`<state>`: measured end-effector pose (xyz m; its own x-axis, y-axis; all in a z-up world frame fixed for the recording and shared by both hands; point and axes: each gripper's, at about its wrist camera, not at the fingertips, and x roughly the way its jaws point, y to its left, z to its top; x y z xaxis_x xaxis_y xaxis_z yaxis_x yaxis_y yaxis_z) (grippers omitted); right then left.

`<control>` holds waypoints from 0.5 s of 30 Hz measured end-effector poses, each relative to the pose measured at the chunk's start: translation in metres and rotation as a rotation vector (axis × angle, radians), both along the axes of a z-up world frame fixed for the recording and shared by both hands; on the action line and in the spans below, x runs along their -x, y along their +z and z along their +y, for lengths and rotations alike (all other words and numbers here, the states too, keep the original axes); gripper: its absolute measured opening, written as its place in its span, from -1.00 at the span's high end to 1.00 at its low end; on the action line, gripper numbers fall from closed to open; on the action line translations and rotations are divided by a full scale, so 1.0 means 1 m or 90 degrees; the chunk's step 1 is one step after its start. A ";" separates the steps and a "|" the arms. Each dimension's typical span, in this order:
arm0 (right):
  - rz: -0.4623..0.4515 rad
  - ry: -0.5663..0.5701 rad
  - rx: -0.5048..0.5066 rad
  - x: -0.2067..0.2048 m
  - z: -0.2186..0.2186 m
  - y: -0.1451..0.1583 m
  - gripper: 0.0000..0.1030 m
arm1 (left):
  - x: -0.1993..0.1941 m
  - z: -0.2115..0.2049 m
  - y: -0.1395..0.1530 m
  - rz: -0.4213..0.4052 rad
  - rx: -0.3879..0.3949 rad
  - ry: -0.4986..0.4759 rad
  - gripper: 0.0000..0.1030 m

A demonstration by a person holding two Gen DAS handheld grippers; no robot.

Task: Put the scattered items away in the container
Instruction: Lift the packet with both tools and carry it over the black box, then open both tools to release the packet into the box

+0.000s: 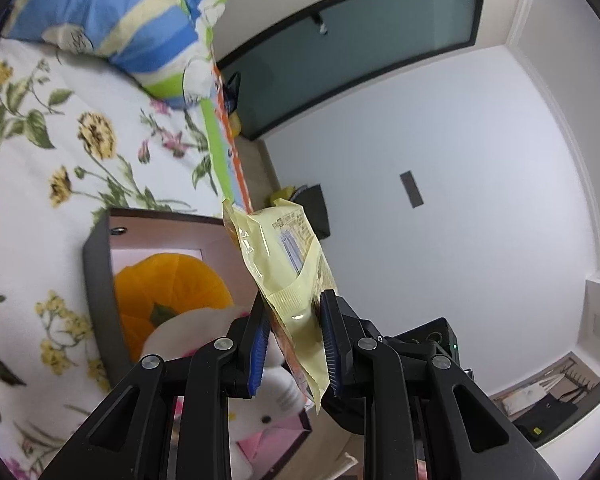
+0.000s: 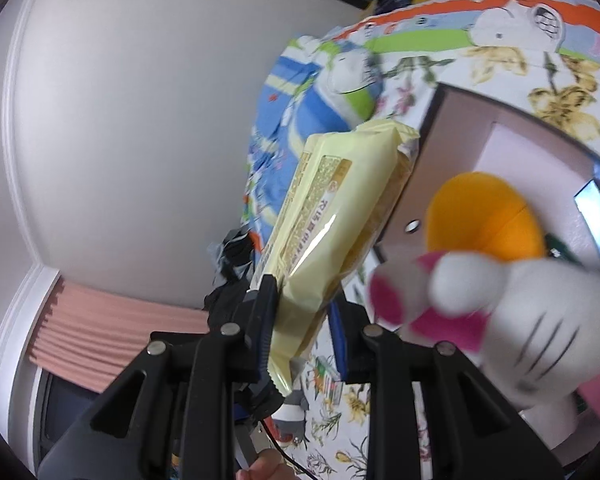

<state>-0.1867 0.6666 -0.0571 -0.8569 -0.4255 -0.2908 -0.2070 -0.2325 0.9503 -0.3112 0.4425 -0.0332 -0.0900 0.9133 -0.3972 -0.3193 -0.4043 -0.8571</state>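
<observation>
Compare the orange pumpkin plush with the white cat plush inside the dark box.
The orange pumpkin plush is one rounded orange body with a green stem; the white cat plush is white with pink parts and black whiskers. The pumpkin plush lies deeper in the dark box; the cat plush sits nearer both cameras and overlaps it. Both are soft toys already in the box on the floral bedding.

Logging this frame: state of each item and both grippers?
left gripper: shut on yellow packet, held up beside the box
right gripper: shut on yellow pack, held up
box: open, on the floral bedspread
orange plush: inside box
white plush: in box, partly over the orange one
</observation>
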 end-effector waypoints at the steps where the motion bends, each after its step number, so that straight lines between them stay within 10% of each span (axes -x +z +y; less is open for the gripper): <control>1: -0.006 -0.004 0.006 0.001 0.004 -0.004 0.48 | 0.004 0.006 -0.004 -0.002 0.008 -0.006 0.55; 15: -0.070 -0.015 0.035 0.015 0.028 -0.037 0.35 | 0.030 0.034 -0.046 -0.057 0.031 -0.030 0.53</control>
